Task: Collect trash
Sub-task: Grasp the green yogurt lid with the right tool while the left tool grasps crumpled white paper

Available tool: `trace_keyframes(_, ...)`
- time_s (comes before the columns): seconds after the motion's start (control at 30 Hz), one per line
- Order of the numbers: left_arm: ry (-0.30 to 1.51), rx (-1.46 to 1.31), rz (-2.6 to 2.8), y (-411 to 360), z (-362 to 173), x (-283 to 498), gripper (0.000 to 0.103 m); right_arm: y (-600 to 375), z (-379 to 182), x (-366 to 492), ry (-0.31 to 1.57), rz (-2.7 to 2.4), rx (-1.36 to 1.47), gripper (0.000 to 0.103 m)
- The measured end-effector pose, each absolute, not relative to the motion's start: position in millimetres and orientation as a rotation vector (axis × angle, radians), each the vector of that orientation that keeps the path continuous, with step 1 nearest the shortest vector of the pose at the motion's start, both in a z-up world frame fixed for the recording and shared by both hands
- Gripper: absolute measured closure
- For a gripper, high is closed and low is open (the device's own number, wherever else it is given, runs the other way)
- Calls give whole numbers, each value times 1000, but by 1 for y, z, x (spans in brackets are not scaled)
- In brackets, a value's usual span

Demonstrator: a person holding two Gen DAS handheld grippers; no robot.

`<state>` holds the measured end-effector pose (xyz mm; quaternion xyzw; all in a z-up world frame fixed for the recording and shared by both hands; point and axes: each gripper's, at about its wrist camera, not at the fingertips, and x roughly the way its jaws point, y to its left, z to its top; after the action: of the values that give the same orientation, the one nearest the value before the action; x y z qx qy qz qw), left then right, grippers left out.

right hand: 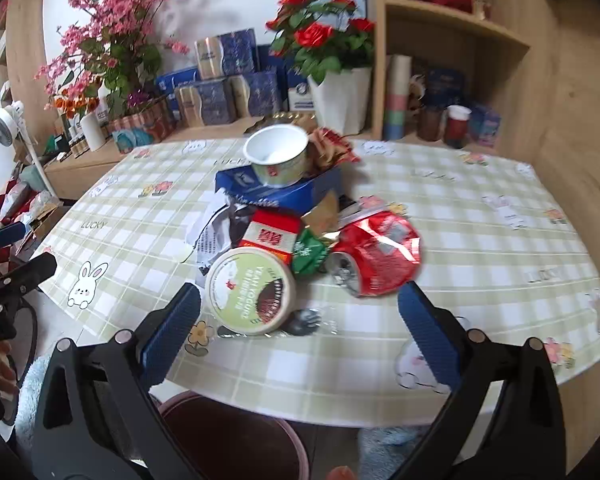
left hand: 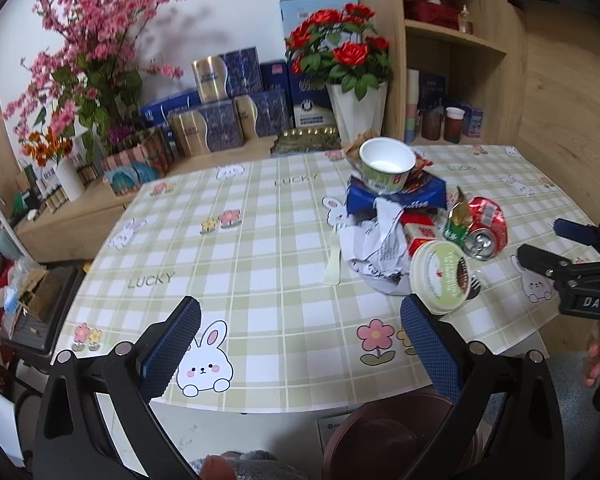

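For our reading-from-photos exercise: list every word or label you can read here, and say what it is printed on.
"LUCKY": tablecloth, printed at several spots.
"YEAH YOGURT", roughly: round lid; its smaller print is unreadable.
"DAS": right gripper body; the rest is cut off.
Blue box, red packet, crushed can, crumpled paper, shelf boxes: too blurred.

I count two tongs, my left gripper (left hand: 300, 336) and my right gripper (right hand: 300, 332). On the table (right hand: 480, 248) sits one pile of trash. In the pile I see one white cup (right hand: 277, 155), one blue box (right hand: 284, 194) under the cup, one crushed red can (right hand: 374, 258), one round yogurt lid (right hand: 250, 290), one green wrapper (right hand: 309, 254), one red and white pack (right hand: 271, 236) and one crumpled paper (right hand: 214, 232). One black plastic spoon (right hand: 300, 320) lies beside the lid. Below the table's near edge is one brown bin (right hand: 228, 436). Behind the table I count one white pot of red roses (right hand: 332, 76).
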<state>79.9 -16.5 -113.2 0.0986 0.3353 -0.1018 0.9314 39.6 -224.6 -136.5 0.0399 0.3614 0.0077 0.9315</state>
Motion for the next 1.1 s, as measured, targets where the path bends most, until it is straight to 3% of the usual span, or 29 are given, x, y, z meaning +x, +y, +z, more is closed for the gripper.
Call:
trace_keyframes(0.33,713,191,-126,1,-141,107,5,-185,-187,88,807,128,-78,6)
trace_keyframes(0.87,738,119,-99,19,-157,124,5,-181,-221,116,839,160,-67,6)
trace_keyframes(0.93,734,129,-99,17,-158,123,5,-184,-221,116,836,157,-44,7)
trace_keyframes(0.97,732,135,-94,16,-159,122,5,-185,-220,116,832,155,-32,14)
trace_keyframes(1.1,725,157,-98,10,-159,121,5,-188,-216,110,817,142,2,14)
